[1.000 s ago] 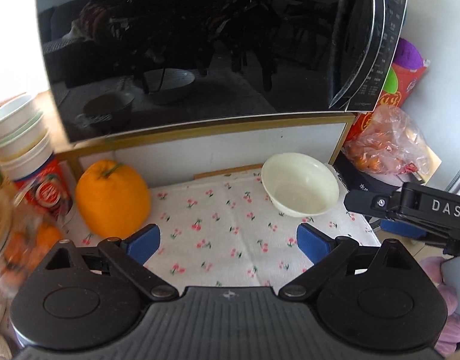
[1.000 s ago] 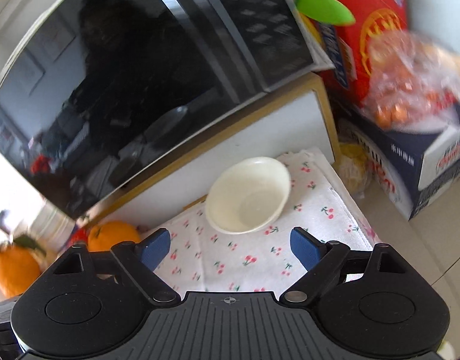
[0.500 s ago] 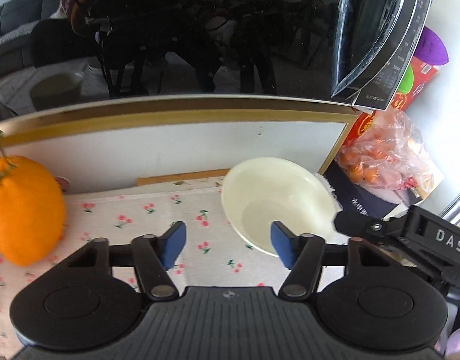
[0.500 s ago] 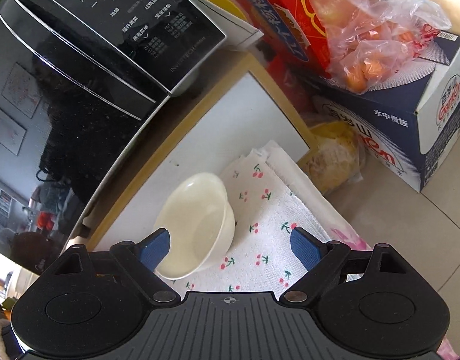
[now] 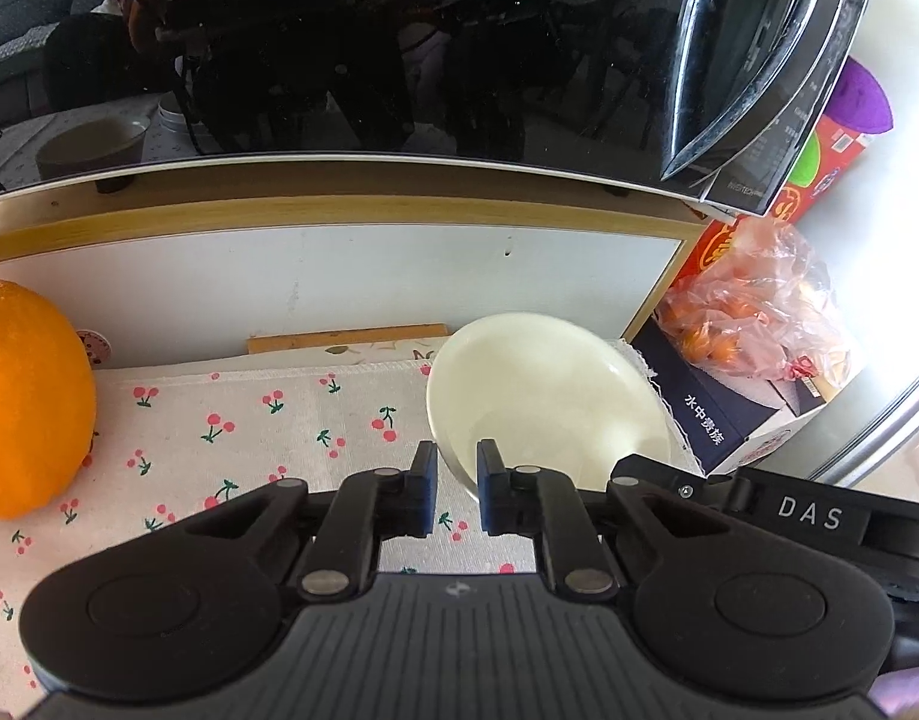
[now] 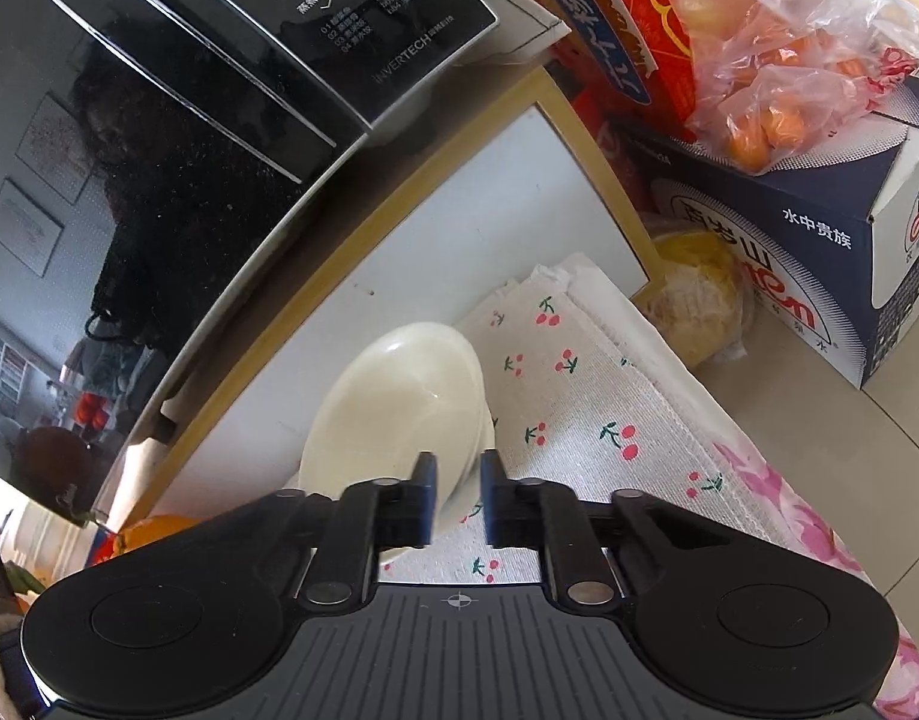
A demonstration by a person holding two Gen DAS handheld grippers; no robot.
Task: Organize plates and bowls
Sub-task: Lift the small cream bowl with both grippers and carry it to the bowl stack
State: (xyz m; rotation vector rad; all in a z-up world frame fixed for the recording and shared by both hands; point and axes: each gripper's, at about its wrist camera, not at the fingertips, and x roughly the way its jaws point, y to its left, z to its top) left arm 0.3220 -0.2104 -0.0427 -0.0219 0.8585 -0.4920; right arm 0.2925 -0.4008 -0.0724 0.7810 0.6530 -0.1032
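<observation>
Left gripper (image 5: 456, 489), left wrist view: jaws narrowed onto the near rim of the cream bowl (image 5: 546, 405), which sits empty on the cherry-print cloth (image 5: 267, 426) beside a large orange (image 5: 30, 396). Right gripper (image 6: 458, 495), right wrist view: jaws likewise pinch the bowl's (image 6: 399, 408) rim. Probably glazed ceramic: stiff, slippery, breakable; the rim is the sensible hold. A plastic bag (image 6: 783, 72) holds small oranges.

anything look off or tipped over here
Nothing is spilled or broken. The cream bowl is tipped on edge on the cherry cloth, its rim pinched by both the left hand-held gripper and right hand-held gripper.
</observation>
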